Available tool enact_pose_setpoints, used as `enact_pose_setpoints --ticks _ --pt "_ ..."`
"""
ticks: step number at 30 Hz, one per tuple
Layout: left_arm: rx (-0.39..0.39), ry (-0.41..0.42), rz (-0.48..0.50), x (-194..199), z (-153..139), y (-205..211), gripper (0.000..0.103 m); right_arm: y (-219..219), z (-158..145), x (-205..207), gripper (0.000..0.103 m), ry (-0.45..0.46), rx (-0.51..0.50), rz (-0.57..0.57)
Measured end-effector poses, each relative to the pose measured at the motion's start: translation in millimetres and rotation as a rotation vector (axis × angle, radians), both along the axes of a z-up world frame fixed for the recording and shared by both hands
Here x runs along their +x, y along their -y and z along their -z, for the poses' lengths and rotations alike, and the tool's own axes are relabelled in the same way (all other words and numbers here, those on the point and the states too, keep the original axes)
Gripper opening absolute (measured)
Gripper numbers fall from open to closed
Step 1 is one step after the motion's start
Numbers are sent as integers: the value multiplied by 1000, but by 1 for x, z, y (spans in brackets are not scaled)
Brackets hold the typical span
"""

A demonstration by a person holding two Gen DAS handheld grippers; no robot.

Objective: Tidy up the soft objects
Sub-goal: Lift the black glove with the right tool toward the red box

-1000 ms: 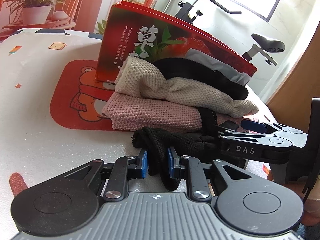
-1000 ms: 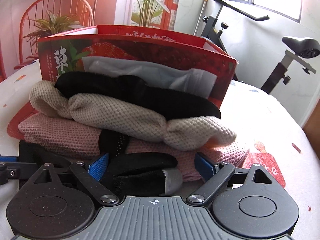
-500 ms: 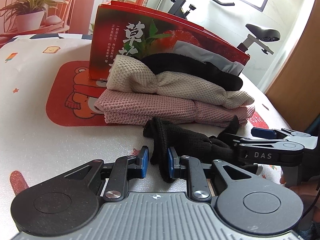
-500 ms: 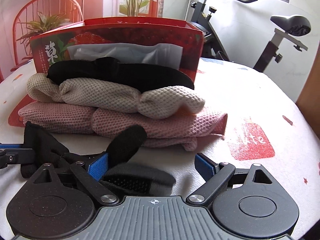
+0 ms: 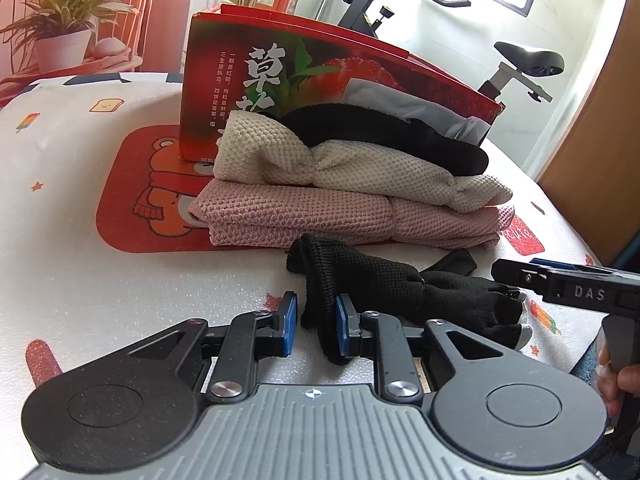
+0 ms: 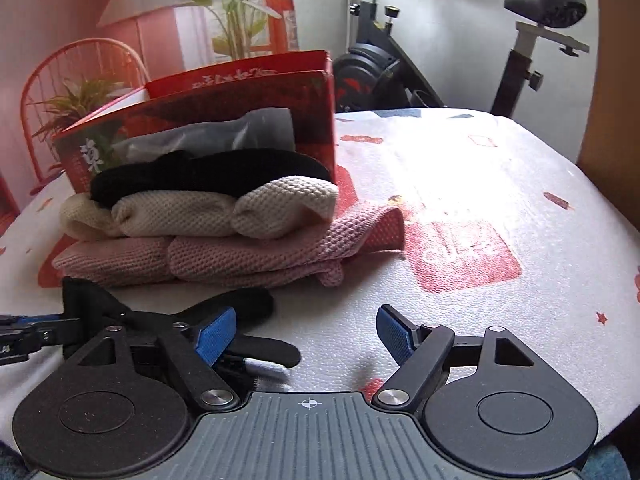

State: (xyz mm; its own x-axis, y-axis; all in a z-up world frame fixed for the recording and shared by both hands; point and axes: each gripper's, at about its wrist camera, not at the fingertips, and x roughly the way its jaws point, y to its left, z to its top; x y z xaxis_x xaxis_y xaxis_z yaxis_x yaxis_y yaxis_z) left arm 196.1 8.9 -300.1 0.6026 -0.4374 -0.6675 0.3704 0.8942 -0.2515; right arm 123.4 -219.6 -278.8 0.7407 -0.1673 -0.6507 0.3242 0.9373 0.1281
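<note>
- Left claw point(image 5: 312, 326) clenched on the cuff end of a black glove point(image 5: 404, 292); pads pinching a fold of knit, rest of the glove trailing right across the desk point(image 5: 100, 280).
- Right claw point(image 6: 306, 334) released and closing, nothing between the pads; glove fingers point(image 6: 256, 354) just left of and under the left pad, outside the gap.
- Glove lying near the front of the desk, just in front of a stack: pink towel point(image 5: 320, 216) at the bottom, cream cloth point(image 5: 360, 168) on it, black cloth point(image 5: 384, 132) on top, red box point(image 5: 256, 80) behind.
- Risk: closing on air and missing the glove, given the offset to the right.
- Risk: thin pinch at the cuff slipping if the limp glove is pulled or lifted fast.
- Risk: dragging the glove toward the stack and catching the pink towel's edge, skewing the pile.
- Risk: claws colliding, since both work close together.
</note>
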Motion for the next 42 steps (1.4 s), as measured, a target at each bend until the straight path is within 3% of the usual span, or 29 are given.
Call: enact_pose_setpoints --ticks 4,10,14,23,31,39,42 --pt "1 -6 -6 -1 0 -1 23 -18 -7 0 81 33 -45 -118" --pt "-8 -21 -16 -3 0 -4 23 -47 -9 4 81 42 -120 -290" --pt "-3 -24 -19 -5 -1 -4 23 -54 -2 6 80 27 -146 -347" --pt "8 -33 -34 -8 -2 -5 24 -42 11 4 66 14 -104 -360" --pt "35 -26 -35 -10 -3 -2 24 -28 10 0 41 30 -37 -347" --pt "54 -19 -35 -10 -3 1 24 -19 11 -2 36 58 29 -332" --pt "65 -18 -25 -10 -4 5 30 -20 13 -1 33 68 27 -328"
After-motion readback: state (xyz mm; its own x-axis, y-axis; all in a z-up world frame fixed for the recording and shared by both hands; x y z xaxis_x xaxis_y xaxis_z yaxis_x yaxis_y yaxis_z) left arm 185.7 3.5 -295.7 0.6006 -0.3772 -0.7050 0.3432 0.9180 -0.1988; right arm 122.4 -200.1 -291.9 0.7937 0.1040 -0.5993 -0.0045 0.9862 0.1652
